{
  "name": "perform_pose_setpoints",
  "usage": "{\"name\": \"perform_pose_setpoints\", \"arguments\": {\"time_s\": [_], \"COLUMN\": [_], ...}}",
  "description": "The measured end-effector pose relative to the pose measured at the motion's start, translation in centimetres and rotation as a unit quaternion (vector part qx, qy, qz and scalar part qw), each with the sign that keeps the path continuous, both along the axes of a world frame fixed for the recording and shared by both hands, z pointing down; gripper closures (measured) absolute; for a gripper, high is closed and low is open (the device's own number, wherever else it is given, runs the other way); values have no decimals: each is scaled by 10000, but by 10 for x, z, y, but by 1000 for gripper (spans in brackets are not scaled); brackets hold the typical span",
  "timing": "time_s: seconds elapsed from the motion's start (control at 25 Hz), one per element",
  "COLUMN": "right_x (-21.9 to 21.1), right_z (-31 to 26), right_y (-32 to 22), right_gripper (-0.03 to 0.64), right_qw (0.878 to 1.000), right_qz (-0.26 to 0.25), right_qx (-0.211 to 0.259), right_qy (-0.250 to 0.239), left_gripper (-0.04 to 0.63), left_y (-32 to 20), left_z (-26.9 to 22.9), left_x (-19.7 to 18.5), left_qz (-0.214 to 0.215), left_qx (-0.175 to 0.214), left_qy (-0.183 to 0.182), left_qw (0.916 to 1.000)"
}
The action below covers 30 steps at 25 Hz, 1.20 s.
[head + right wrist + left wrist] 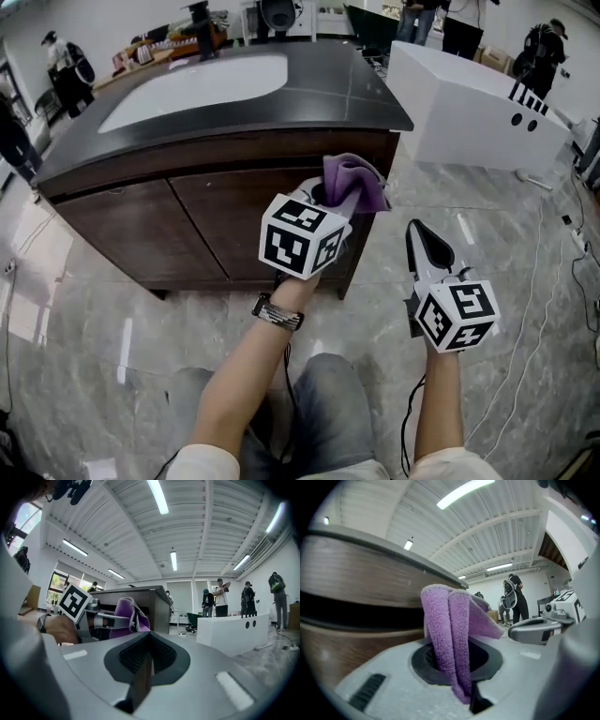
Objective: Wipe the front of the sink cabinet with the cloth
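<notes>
A purple cloth (351, 184) is clamped in my left gripper (323, 199), which is held up close to the upper right of the dark wood sink cabinet front (225, 220). In the left gripper view the cloth (452, 634) rises folded from between the shut jaws, with the cabinet front (351, 583) just beyond it. My right gripper (424, 246) hangs to the right of the cabinet, over the floor, jaws shut and holding nothing. The right gripper view shows the cloth (127, 616) and the left gripper (101, 619) at its left.
The cabinet has a dark countertop (309, 94) with a white basin (202, 82) and a black tap (201, 21). A white box-shaped unit (473, 108) stands to the right on the marble floor (506, 244). Cables (562, 272) trail at right. People stand at the back.
</notes>
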State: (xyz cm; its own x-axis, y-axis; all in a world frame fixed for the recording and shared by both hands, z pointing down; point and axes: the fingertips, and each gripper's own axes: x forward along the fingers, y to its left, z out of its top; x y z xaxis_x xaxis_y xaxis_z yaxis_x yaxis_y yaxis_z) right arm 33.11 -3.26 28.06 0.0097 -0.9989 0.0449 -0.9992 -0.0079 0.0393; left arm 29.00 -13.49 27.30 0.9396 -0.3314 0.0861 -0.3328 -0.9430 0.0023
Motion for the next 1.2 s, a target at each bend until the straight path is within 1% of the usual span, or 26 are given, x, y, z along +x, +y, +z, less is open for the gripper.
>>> {"name": "perform_pose_setpoints", "arguments": {"time_s": [0.08, 0.2, 0.4, 0.6, 0.68, 0.76, 0.84, 1.0, 1.08, 1.2], "right_x": [-16, -44, -91, -130, -146, -163, -180, -210, -224, -244], "right_z": [-12, -30, -42, -54, -58, -59, -57, -54, -51, -45], "right_y": [-9, -29, -55, -74, -82, -90, -98, -106, -110, -119], "right_gripper": [611, 611, 611, 611, 611, 611, 611, 611, 611, 611], "right_qw": [9999, 9988, 9951, 9899, 9873, 9846, 9815, 9749, 9729, 9708], "right_qz": [-143, -445, -959, -1390, -1556, -1719, -1884, -2197, -2283, -2369], "right_qx": [71, 218, 199, 150, 174, 170, 149, 116, 106, 87], "right_qy": [7, 49, 153, 226, 260, 288, 315, 355, 361, 370], "left_gripper": [546, 546, 546, 546, 546, 545, 545, 546, 545, 545], "left_y": [-4, -19, -33, -32, -32, -34, -35, -27, -26, -29], "left_z": [-5, -18, -34, -52, -53, -48, -37, -16, -6, -1], "left_x": [-20, -65, -151, -237, -270, -300, -326, -368, -382, -398], "left_qz": [-138, -594, -1190, -1927, -2216, -2520, -2797, -3172, -3255, -3272], "left_qx": [166, 429, 570, 824, 943, 1080, 1087, 910, 871, 835], "left_qy": [-96, -114, -179, -281, -379, -496, -529, -440, -473, -410], "left_qw": [9997, 9972, 9911, 9774, 9698, 9604, 9524, 9430, 9403, 9403]}}
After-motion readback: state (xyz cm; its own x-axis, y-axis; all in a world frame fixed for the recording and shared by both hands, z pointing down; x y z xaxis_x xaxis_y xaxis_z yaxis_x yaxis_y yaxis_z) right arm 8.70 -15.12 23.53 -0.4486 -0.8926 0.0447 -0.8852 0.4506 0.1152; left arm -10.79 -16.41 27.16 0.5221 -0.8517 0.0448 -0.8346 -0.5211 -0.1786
